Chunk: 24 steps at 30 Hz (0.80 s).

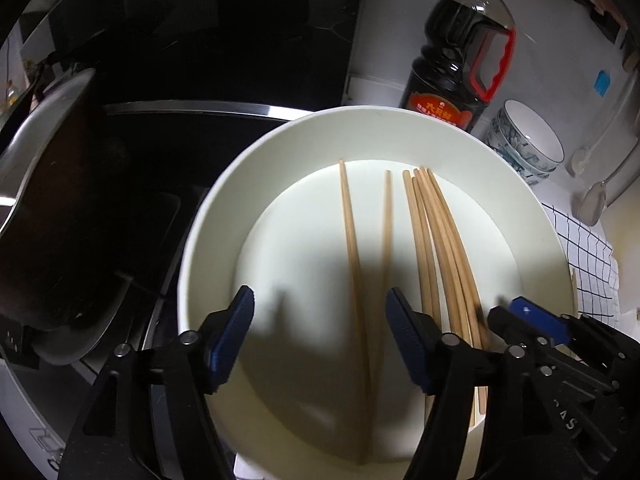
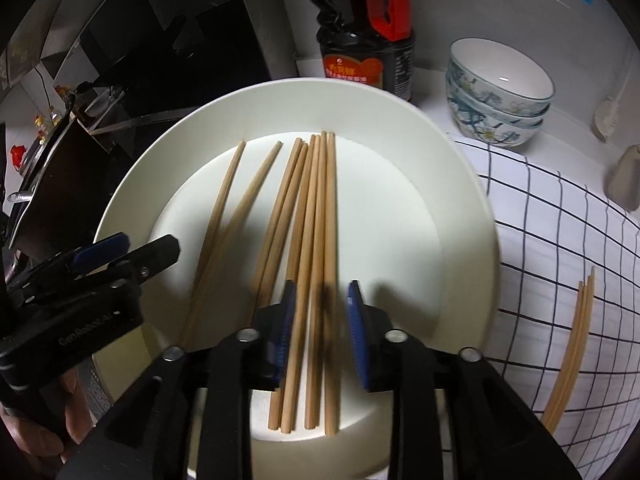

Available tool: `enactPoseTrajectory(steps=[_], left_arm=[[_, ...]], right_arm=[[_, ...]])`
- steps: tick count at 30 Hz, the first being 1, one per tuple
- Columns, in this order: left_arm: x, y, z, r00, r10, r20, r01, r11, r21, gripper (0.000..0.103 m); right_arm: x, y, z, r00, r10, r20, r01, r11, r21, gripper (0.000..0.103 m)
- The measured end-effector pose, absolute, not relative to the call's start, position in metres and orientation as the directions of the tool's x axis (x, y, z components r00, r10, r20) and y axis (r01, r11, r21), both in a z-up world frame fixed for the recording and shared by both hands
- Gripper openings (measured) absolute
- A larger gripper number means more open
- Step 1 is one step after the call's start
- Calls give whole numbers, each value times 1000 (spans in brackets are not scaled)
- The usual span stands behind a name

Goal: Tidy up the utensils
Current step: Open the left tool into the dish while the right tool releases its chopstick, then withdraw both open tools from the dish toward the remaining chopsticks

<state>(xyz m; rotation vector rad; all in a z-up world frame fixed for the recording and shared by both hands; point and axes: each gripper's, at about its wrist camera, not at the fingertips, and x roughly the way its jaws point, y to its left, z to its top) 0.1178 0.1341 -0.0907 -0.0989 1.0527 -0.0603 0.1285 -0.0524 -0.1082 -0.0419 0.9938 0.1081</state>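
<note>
A white plate (image 1: pixel 208 216) holds several wooden chopsticks. Two chopsticks (image 1: pixel 352 240) lie apart on the left, meeting in a V toward me. A bundle of chopsticks (image 1: pixel 436 232) lies on the right. My left gripper (image 1: pixel 320 336) is open, its fingers either side of the V pair just above the plate. My right gripper (image 2: pixel 322 328) is open with its fingers either side of the bundle (image 2: pixel 316 220), not closed on it. The plate (image 2: pixel 460 200) and the left gripper (image 2: pixel 128 252) also show in the right wrist view.
A dark soy sauce bottle (image 1: pixel 460 60) stands behind the plate. Stacked patterned bowls (image 2: pixel 496 92) sit at the back right. A checked cloth (image 2: pixel 560 260) lies right of the plate with a few chopsticks (image 2: pixel 572 352) on it. A dark pan (image 1: pixel 56 200) and stove are left.
</note>
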Motion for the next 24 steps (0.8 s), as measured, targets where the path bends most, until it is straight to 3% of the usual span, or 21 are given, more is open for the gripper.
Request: enactPoseTrajectory(steps=[8, 24], left_arm=[[103, 138, -78, 506, -79, -859, -13, 995, -100, 79], [71, 122, -43, 550, -85, -831, -6, 994, -106, 84]], right_arm=[[113, -56, -97, 563, 72, -824, -102, 995, 17, 38], [67, -69, -67, 614, 74, -786, -98, 995, 17, 48]])
